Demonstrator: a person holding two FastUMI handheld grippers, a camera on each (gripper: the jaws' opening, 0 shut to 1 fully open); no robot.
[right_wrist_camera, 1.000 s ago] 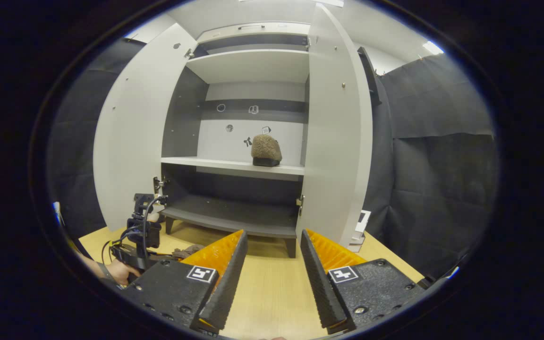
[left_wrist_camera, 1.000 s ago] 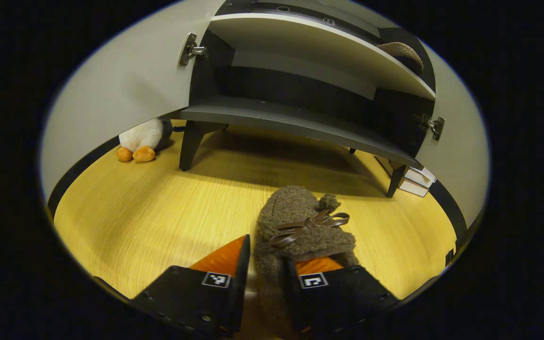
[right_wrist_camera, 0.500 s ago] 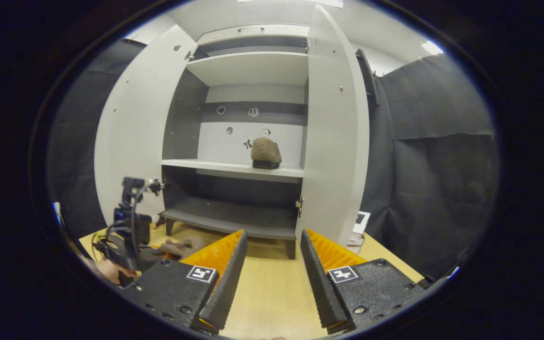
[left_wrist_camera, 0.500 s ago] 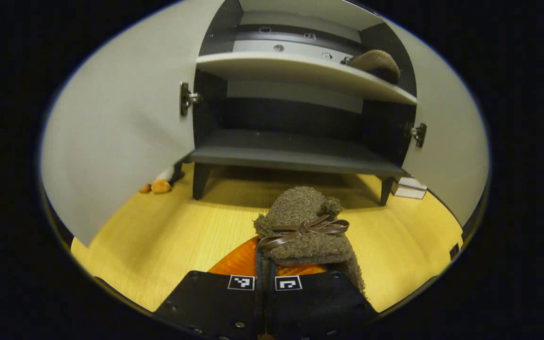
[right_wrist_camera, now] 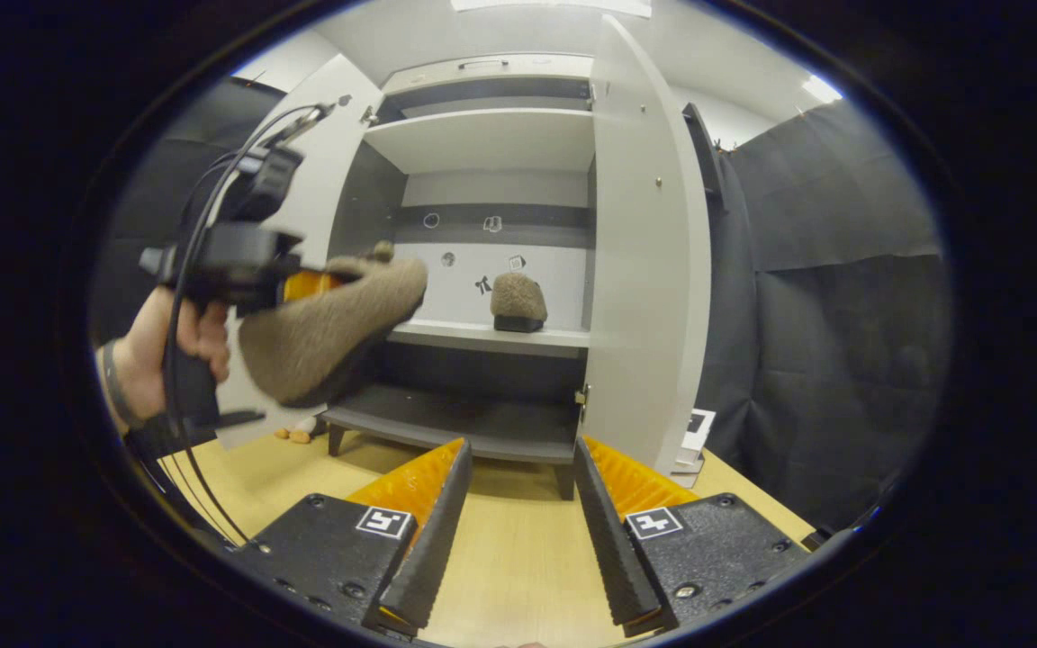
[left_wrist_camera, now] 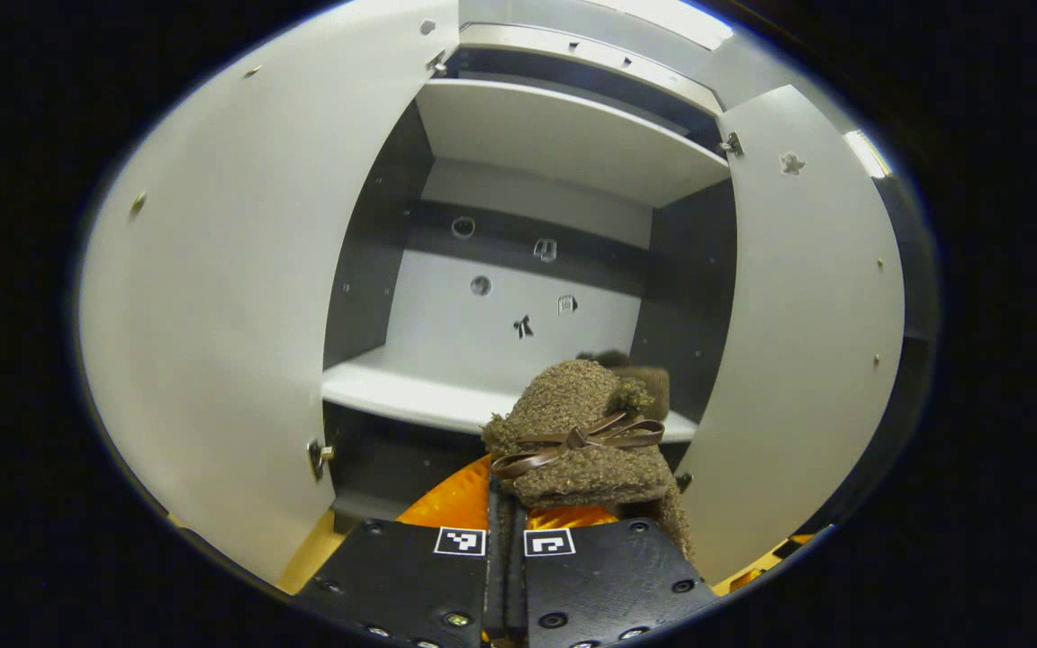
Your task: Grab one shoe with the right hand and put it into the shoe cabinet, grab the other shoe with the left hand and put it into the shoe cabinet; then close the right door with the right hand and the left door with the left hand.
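The left gripper (left_wrist_camera: 508,531) was open around the fuzzy brown shoe (left_wrist_camera: 577,432) on the wooden floor (right_wrist_camera: 518,540) one second ago; since then it has closed on the shoe's heel. It has lifted the shoe up from the floor. In the right gripper view the shoe (right_wrist_camera: 329,328) now hangs in front of the cabinet's middle shelf (right_wrist_camera: 482,337).
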